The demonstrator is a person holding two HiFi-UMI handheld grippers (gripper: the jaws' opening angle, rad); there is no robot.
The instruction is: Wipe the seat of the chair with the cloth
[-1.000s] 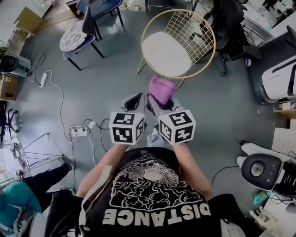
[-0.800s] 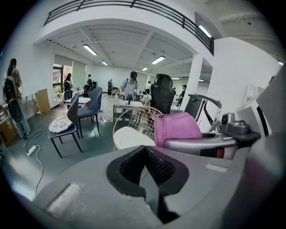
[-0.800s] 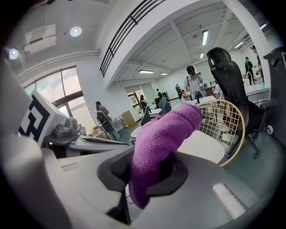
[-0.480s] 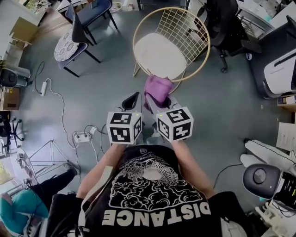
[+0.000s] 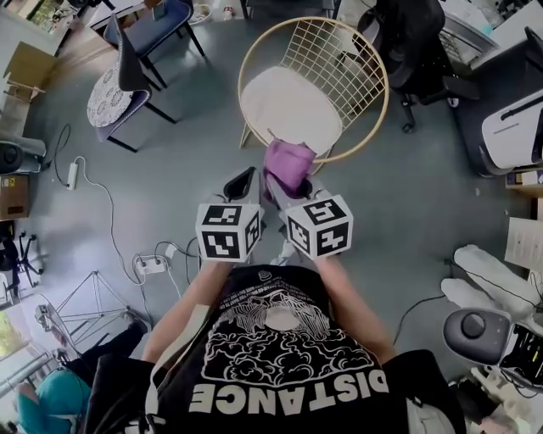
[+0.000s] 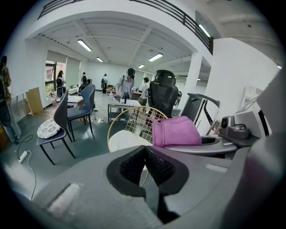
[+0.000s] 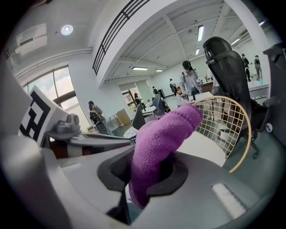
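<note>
Cloth: purple cloth [image 5: 288, 163] bunched in the right gripper [image 5: 294, 188], jaws clamped on it, hanging just short of the seat.
Seat: white seat [image 5: 287, 97] of the wire chair [image 5: 344, 59], bare.
Left gripper [image 5: 240, 185]: jaws together, nothing held.
Risk: a loose fold could snag the wire back.
Containers: cardboard box [image 5: 25, 61], contents unseen.

Floor [image 5: 195, 153]: grey and smooth. Two dark blue chairs [image 5: 167, 20] stand at upper left, one carrying a patterned round cushion [image 5: 108, 96]. A black office chair [image 5: 416, 38] stands at upper right. A white power strip [image 5: 72, 175] with its cable lies at left. Ceiling: white, fitted with strip lights [image 6: 84, 44]. A white pillar [image 6: 193, 87] stands at right, with windows [image 6: 52, 76] at far left.
</note>
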